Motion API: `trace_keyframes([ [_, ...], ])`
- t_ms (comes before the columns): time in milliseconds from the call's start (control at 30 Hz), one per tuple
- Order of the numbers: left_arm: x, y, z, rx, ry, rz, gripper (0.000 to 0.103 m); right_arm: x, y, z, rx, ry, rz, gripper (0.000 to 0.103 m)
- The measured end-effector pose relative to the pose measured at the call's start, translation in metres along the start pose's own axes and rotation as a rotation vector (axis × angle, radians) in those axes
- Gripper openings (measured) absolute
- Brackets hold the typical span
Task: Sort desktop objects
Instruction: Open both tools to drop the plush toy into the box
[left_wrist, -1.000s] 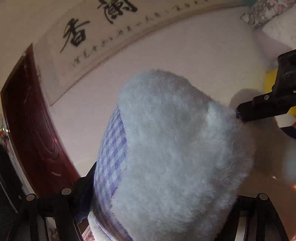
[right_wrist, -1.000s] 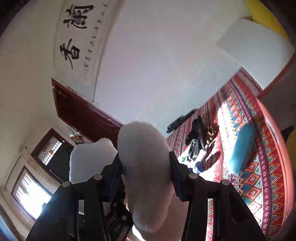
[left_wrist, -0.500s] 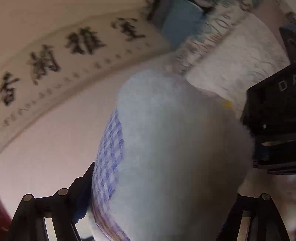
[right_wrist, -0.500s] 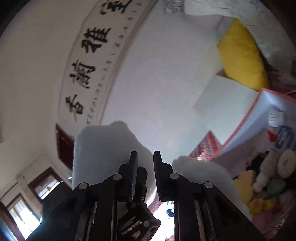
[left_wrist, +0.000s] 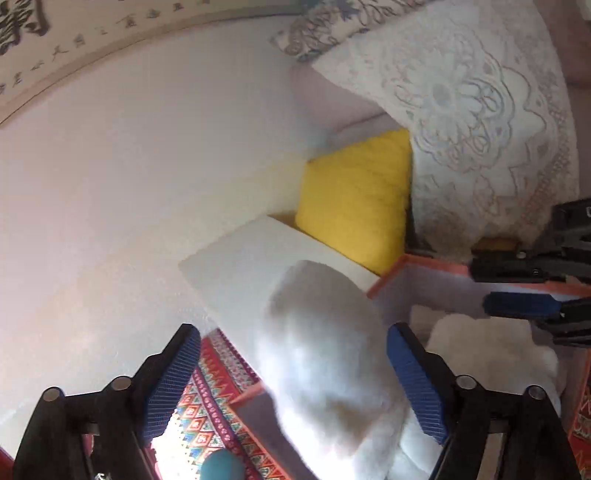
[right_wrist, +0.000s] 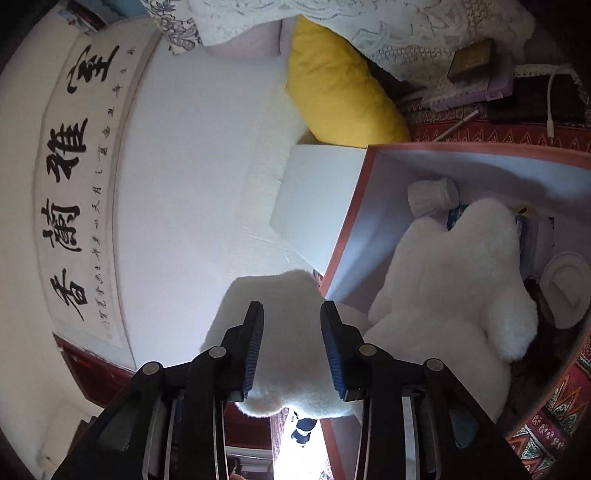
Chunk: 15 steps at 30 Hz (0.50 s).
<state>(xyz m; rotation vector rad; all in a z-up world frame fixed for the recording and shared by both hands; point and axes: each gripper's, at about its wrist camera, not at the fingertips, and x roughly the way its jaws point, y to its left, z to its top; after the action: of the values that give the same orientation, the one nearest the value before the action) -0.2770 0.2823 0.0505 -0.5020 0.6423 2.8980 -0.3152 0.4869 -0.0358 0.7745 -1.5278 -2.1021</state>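
A white fluffy slipper (left_wrist: 325, 354), blurred, shows loose between the wide-apart blue pads (left_wrist: 173, 380) of my open left gripper (left_wrist: 291, 332), over the near corner of the orange-rimmed box (left_wrist: 391, 273). A second fluffy slipper (right_wrist: 454, 280) lies inside the box (right_wrist: 351, 221). My right gripper (right_wrist: 291, 347) stands open above the box's left edge. The first slipper (right_wrist: 280, 306) is just beyond its fingers, not pinched. In the left wrist view the right gripper (left_wrist: 535, 291) hangs over the box at the right edge.
The box also holds a white jar (right_wrist: 432, 195) and a round white item (right_wrist: 565, 291). A white foam block (right_wrist: 317, 195), a yellow cushion (right_wrist: 340, 96) and a lace cloth (left_wrist: 480, 122) lie behind it. Underneath is a patterned red cloth (left_wrist: 218, 402).
Both grippers swung down from the wall toward the box. The right gripper let its slipper go and shut, then opened again. The left gripper opened wide and released its slipper.
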Motion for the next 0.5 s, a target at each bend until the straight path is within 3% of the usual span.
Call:
trace_keyframes([
  [267,-0.044,0.052,-0.018,-0.096,-0.013,0.063,0.098,-0.010,0.030,-0.016,-0.075,-0.100,-0.024,0.052],
  [500,-0.081,0.091,-0.050,-0.203,0.063,0.047,0.102,-0.011,0.084,-0.078,-0.354,-0.159,-0.272,0.075],
])
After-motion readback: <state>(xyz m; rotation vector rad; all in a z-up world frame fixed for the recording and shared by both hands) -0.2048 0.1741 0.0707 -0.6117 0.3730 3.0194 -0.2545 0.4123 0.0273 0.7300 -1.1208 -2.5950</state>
